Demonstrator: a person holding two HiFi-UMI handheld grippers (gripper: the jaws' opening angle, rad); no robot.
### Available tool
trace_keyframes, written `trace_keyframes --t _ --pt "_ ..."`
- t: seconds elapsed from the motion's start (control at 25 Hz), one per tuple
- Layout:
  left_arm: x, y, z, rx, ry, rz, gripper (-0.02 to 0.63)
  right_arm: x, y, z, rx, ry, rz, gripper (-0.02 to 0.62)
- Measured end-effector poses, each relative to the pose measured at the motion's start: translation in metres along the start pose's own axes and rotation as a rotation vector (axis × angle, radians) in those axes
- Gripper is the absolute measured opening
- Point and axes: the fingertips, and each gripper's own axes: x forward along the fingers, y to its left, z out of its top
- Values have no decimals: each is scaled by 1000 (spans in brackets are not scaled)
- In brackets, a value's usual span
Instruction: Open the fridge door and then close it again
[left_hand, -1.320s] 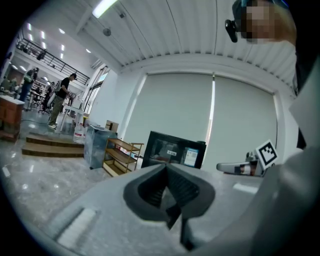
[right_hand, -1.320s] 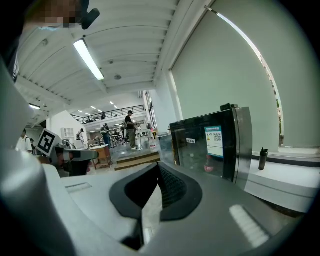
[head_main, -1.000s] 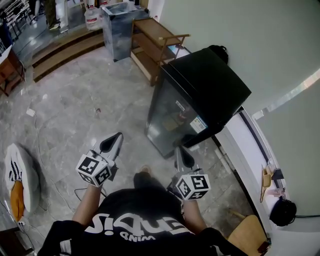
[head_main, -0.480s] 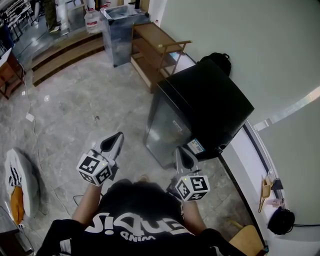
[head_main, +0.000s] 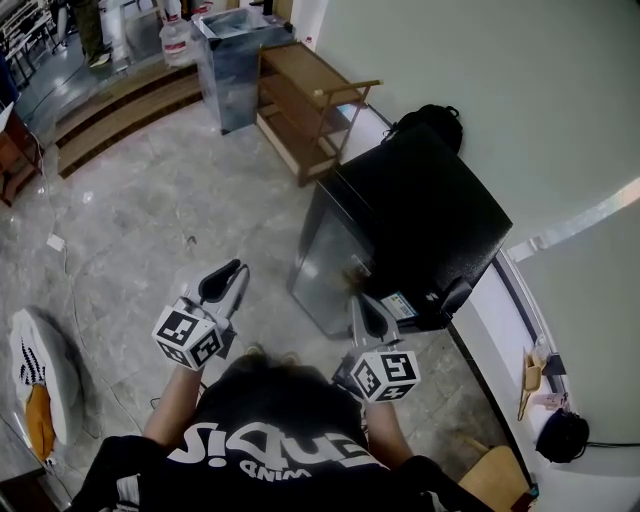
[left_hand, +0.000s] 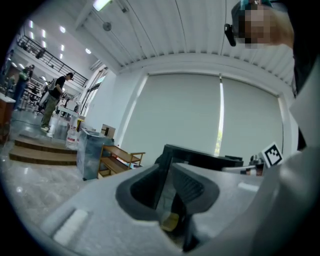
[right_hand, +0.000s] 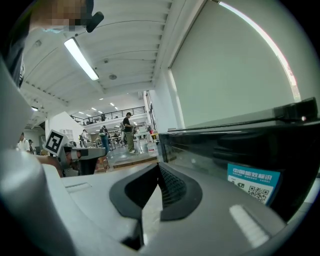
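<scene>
Where the head view starts at far left: polished grey marbled stone floor (head_main: 130, 220), glossy, with wooden steps (head_main: 120, 100) along its top edge.

Next over is a boxy cabinet in dull sheet metal (head_main: 235, 55). Touching its right side is an open wooden shelf rack (head_main: 315, 95) with a square-section frame and flat boards, set against the matte pale wall (head_main: 520, 80).

Left claw (head_main: 232, 270) (left_hand: 167, 167): grey moulded plastic shell, dark ribbed rubber pads, marker cube at the back. Its jaws have just been opening and now stand at a narrow gap with nothing between them. The fridge only shows through the slit, well beyond it.

Right claw (head_main: 362, 300) (right_hand: 159, 167): same build. The pads meet at the tip, closed on nothing. It sits near the fridge's lower front, and no contact is visible.

Squat black box fridge (head_main: 420, 215) (left_hand: 200, 156) (right_hand: 240, 150): it stands on the floor against the wall, just right of the shelf rack and ahead of both claws. The top is glossy black. The door (head_main: 325, 255) has a smooth, reflective grey face and is shut flush. A blue-and-white sticker with a QR code (head_main: 398, 303) (right_hand: 252, 181) sits at the front edge.

A soft black backpack (head_main: 430, 118) is slumped behind the fridge at the wall.
</scene>
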Motion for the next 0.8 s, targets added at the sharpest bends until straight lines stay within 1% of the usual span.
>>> trace_keyframes --t 0.04,0.12,0.16,0.2,0.24,0.44,0.52,0.68,0.8 --pt "4 2 0 -1 1 -11 98 4 -1 0 0 -1 -4 -3" --pt "10 4 -1 -2 11 -41 159 10 -1 0 4 -4 -11 -3" --pt "12 6 -1 -6 13 -53 200 12 -1 0 5 -5 -13 -3" --pt "14 7 -2 -13 13 -62 263 15 0 0 6 -5 -13 -3" --pt "17 9 -2 -19 12 -70 285 17 1 0 6 -6 -14 -3" --pt "34 15 -7 -7 33 -123 293 26 -1 1 7 -13 -26 -3" --pt "44 17 -13 6 55 -147 292 28 -3 2 9 -16 -36 -3" --pt "70 20 -28 58 109 -182 292 29 -9 4 15 -20 -59 -3" --pt "91 23 -40 73 146 -215 291 29 -13 3 20 -19 -76 -3"
